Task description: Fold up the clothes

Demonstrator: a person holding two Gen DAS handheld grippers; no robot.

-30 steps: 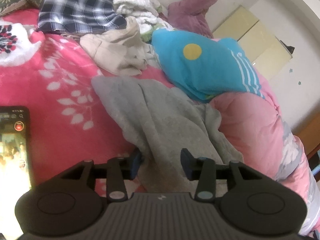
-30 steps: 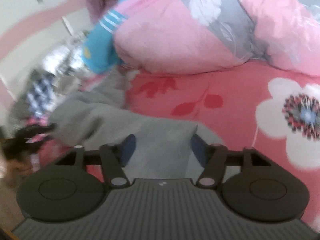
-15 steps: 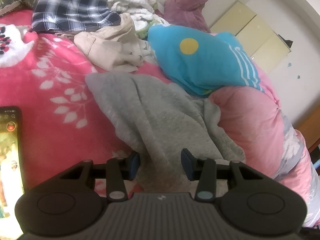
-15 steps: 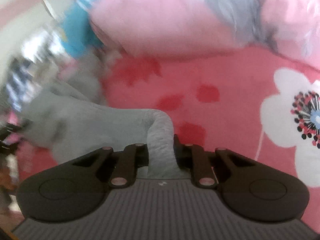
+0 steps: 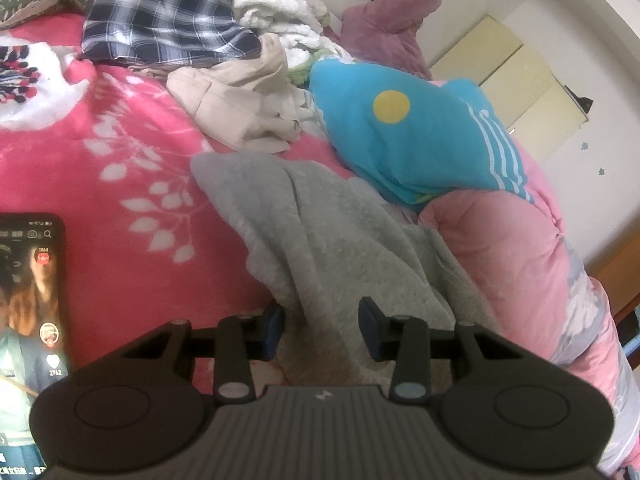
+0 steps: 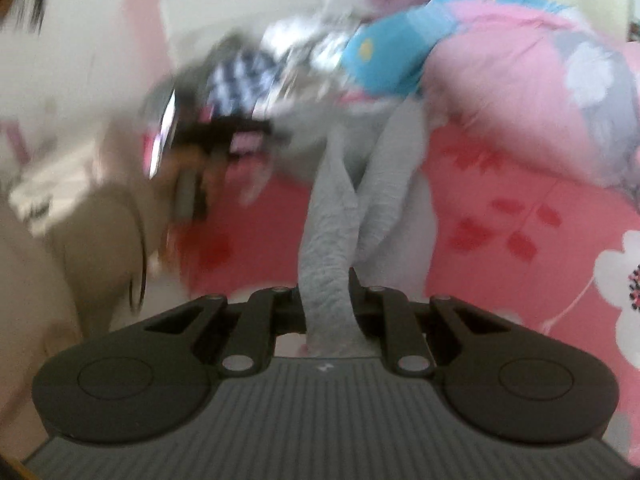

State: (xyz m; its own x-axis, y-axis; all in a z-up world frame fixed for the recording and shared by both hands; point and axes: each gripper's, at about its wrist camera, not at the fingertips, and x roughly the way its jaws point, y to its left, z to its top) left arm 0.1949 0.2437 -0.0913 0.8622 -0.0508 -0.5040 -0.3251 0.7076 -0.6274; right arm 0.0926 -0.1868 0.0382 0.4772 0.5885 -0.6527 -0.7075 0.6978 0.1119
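A grey garment lies crumpled on the red flowered bedspread. My left gripper is open, its fingers either side of the garment's near end, low over the bed. My right gripper is shut on a bunched end of the same grey garment and holds it lifted, so the cloth stretches away toward the pile. The right wrist view is motion-blurred.
A heap of clothes sits at the back: a plaid shirt, a beige garment, white fleece. A blue pillow and a pink quilt lie to the right. A lit phone is at the left.
My right gripper closed on the grey garment's end and has lifted and swung it, turning its view toward the clothes pile. My left gripper stayed open and barely moved.
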